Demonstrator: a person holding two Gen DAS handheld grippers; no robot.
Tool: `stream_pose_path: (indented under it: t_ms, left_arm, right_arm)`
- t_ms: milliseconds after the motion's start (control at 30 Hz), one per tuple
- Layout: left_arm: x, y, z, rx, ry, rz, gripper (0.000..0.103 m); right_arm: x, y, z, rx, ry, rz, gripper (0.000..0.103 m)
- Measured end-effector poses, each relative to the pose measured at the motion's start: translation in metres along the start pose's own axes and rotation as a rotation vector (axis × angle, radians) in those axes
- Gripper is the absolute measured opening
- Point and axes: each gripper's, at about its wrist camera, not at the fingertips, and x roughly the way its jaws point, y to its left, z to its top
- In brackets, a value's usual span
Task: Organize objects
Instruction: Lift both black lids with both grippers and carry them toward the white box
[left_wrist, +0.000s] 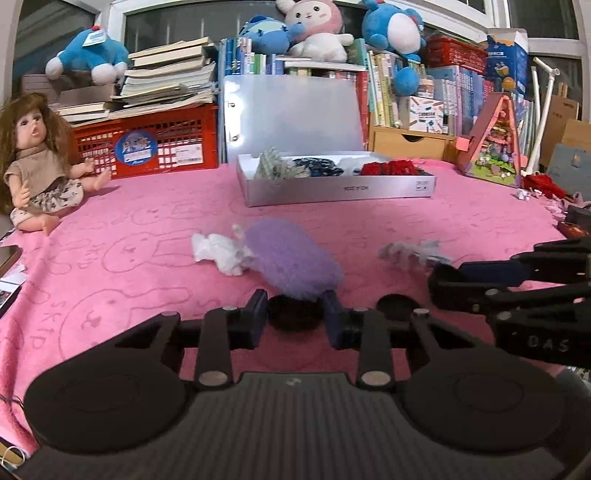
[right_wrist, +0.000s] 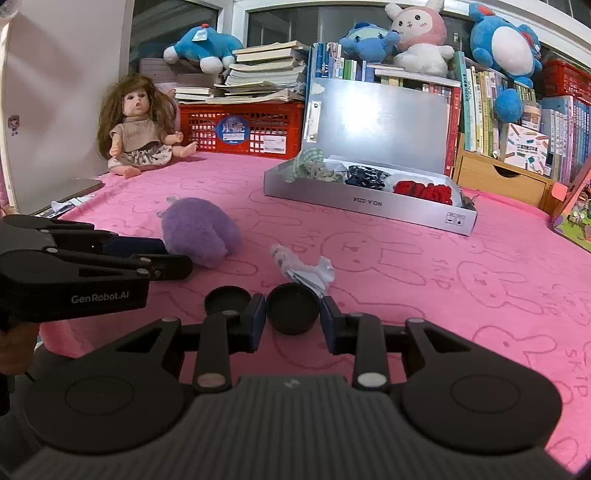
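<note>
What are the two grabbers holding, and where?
The right gripper pinches a black cap by its round sides. The left gripper seems to pinch another cap likewise.

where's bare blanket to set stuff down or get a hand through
Bare blanket right of the crumpled paper, in front of the silver box; also between the doll and the purple fluff. Crowded up front: left tool and right tool at the black cups, paper, fluff.
</note>
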Motion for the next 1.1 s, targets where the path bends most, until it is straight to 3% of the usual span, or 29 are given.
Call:
stream_pose_path:
  t_ms: [333,1100]
  left_arm:
    - [0.01,-0.019,0.018,0.033,-0.047,-0.054,0.038]
    - [0.021,-0.03,0.054,0.081,-0.123,-0.086,0.038]
  right_arm:
    - [0.005,-0.009,0.007,0.021,0.0,-0.05,0.037]
    - [0.012,-0.043,0.028,0.146,-0.023,-0.081,0.037]
